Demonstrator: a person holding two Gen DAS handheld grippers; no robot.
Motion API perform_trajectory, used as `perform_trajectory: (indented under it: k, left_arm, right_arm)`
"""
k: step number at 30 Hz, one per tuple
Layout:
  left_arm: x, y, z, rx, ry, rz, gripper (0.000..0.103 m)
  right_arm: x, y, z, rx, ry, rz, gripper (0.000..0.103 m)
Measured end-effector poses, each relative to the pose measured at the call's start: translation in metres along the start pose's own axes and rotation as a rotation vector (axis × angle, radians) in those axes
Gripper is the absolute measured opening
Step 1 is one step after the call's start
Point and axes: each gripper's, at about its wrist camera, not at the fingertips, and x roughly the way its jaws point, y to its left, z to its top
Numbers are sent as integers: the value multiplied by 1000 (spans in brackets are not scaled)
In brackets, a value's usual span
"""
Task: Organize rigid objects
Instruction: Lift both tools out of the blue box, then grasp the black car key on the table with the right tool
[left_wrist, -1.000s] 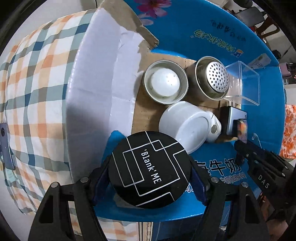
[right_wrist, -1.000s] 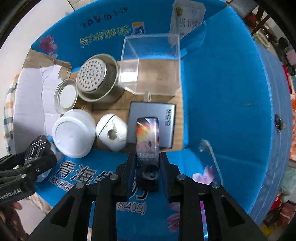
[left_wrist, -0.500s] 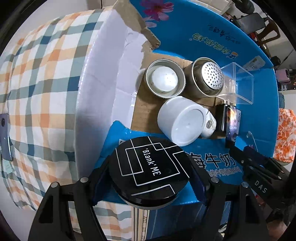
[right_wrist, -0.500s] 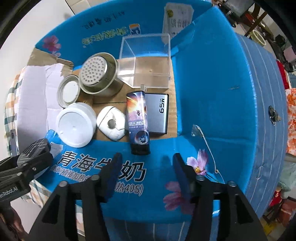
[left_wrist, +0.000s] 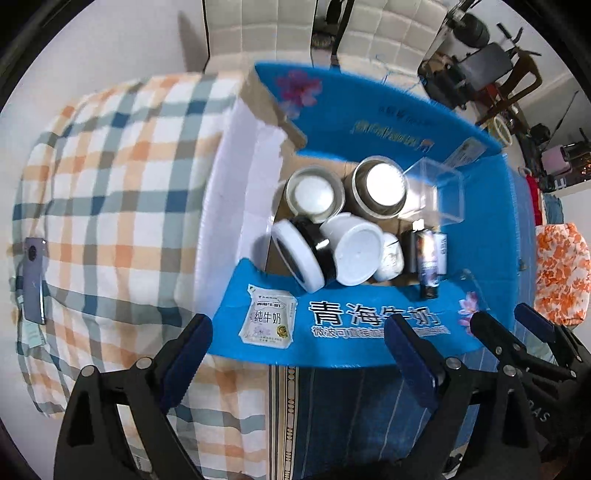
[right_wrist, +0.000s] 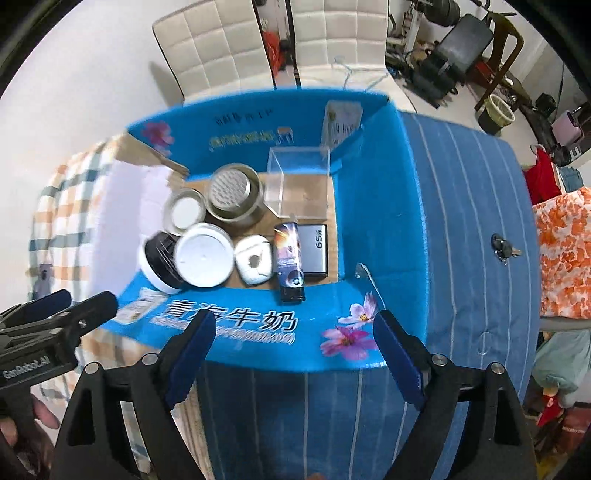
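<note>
Both grippers hang above the near flap of the blue carton (right_wrist: 373, 192), pointing steeply down. Left gripper (left_wrist: 299, 343): jaws have just been opening, fingers spread wide, nothing between them. Right gripper (right_wrist: 293, 341): jaws likewise have just been opening, fingers wide apart and empty. The black round tin (left_wrist: 306, 254) lies tilted on its edge inside the carton at the left end, leaning against the white jar (left_wrist: 354, 251). The slim printed box (right_wrist: 290, 262) lies inside the carton along its near wall, partly over a grey flat case (right_wrist: 316, 251) and just right of a small white rounded item (right_wrist: 255, 260). Further in stand a metal cup with white contents (left_wrist: 314, 194), a perforated metal shaker (right_wrist: 232, 199) and a clear plastic box (right_wrist: 301, 184). The right wrist view shows the shaker's holes, a set of keys (right_wrist: 502, 249) on the blue striped cloth (right_wrist: 461, 221) right of the carton, and part of a hand at the lower left; the left view blows the shaker top out to white but shows a phone (left_wrist: 33, 277) on the checked cloth (left_wrist: 110, 206) left of the carton. Beyond the carton: white padded chairs (right_wrist: 229, 44), pale floor and clutter at the far right.
</note>
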Motion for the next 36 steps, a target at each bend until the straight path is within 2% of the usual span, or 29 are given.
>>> perform_trajectory:
  k: [10, 15, 19, 24, 28, 31, 36]
  left_arm:
    - [-72, -19, -17, 56, -147, -12, 95]
    - [-94, -27, -23, 63, -197, 2, 95]
    - [-99, -42, -24, 75, -215, 18, 95]
    - [-92, -85, -15, 100, -216, 6, 95]
    - [-73, -139, 0, 139, -209, -24, 95]
    - [-45, -185, 16, 176, -201, -44, 95]
    - [10, -260, 44, 225, -177, -36, 95]
  right_arm:
    - [-79, 5, -16, -37, -106, 51, 89]
    - [-96, -4, -21, -32, -126, 81, 89]
    - [-97, -33, -19, 16, -128, 108, 89]
    - [-81, -111, -7, 160, -108, 89, 89]
    - [-52, -195, 5, 268, -71, 17, 90]
    - [-20, -246, 16, 254, -19, -34, 90]
    - [37, -304, 38, 113, 68, -149, 90]
